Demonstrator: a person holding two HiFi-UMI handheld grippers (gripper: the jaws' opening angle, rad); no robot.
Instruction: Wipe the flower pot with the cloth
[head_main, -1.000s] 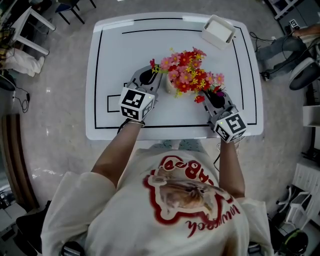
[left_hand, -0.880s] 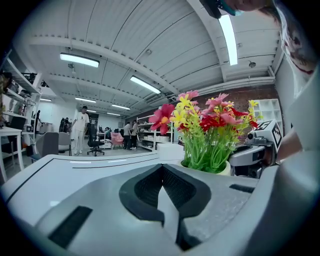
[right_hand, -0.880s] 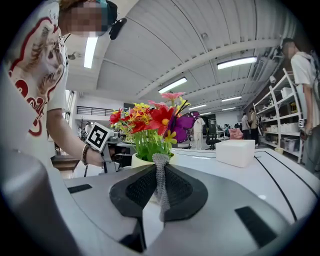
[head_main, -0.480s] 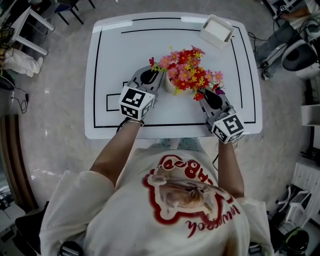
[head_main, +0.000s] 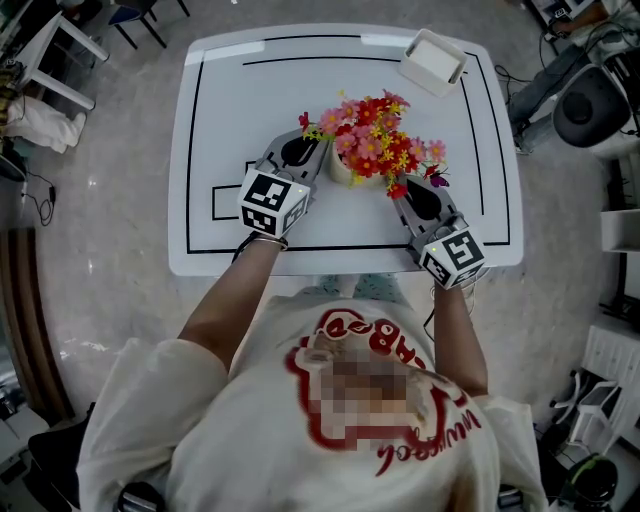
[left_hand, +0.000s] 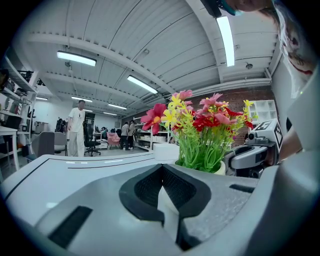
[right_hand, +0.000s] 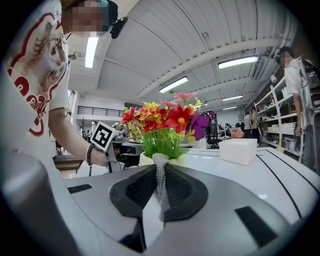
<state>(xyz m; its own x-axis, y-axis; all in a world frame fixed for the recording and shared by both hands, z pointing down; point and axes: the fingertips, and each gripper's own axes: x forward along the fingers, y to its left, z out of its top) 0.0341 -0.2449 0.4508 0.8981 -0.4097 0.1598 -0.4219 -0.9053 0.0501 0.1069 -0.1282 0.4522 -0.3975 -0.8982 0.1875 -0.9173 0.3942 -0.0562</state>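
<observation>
Right gripper (right_hand: 161, 167): pinching grey knitted cloth (right_hand: 161, 187); cream round flower pot (right_hand: 145, 160) just ahead.
Left gripper (left_hand: 162, 168): pressed together, empty; pot ahead-right.
Technique: press cloth onto pot wall; brace opposite side.

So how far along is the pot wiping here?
Done: the cloth is picked up, pinched in the right tongs. In hand: it is held at the flower pot; contact is unclear. Left: the wiping itself, with no wiped patch visible. The left tongs sit shut and empty beside the pot.
</observation>
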